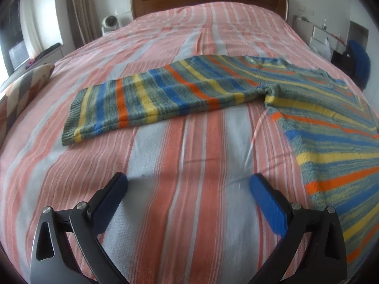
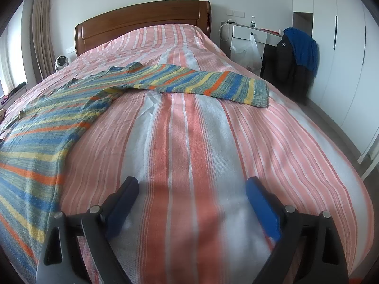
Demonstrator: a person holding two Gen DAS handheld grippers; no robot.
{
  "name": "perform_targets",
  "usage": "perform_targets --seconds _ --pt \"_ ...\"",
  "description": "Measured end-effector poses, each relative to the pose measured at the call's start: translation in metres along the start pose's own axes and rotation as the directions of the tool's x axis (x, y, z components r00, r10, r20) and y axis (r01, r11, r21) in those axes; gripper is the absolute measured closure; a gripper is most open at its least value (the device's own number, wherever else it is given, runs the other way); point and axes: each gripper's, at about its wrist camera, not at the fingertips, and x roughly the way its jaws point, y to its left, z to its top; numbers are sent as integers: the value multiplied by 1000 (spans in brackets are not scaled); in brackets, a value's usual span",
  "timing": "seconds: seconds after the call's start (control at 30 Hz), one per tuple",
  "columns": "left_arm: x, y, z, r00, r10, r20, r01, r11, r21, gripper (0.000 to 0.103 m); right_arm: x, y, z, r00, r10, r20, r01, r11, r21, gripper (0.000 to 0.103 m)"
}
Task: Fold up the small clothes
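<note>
**Both jaws wide, nothing held**

Your left gripper [image 1: 189,184] and right gripper [image 2: 192,188] are both spread wide with nothing between the blue pads, each hovering low over bare bedspread [image 1: 180,156].

Your sweater [image 1: 308,108] lies flat across the bed, unfolded, knit in blue, yellow, orange and grey-green stripes. Its body sits between your two grippers. One sleeve [image 1: 142,101] stretches out ahead of your left gripper, ending in a ribbed cuff; the other sleeve [image 2: 201,82] reaches out ahead of your right one.

Both grippers point toward the wooden headboard [image 2: 142,21]. The bedspread is woven cloth, striped pink, salmon and pale grey, slightly creased near the sweater's underarm.
</note>
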Motion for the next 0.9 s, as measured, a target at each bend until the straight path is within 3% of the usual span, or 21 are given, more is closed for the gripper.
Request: perform_targets --seconds 0.9 --pt "0 1 0 1000 0 -1 0 1000 1 0 1 3 -1 999 -42 14 42 999 -15 9"
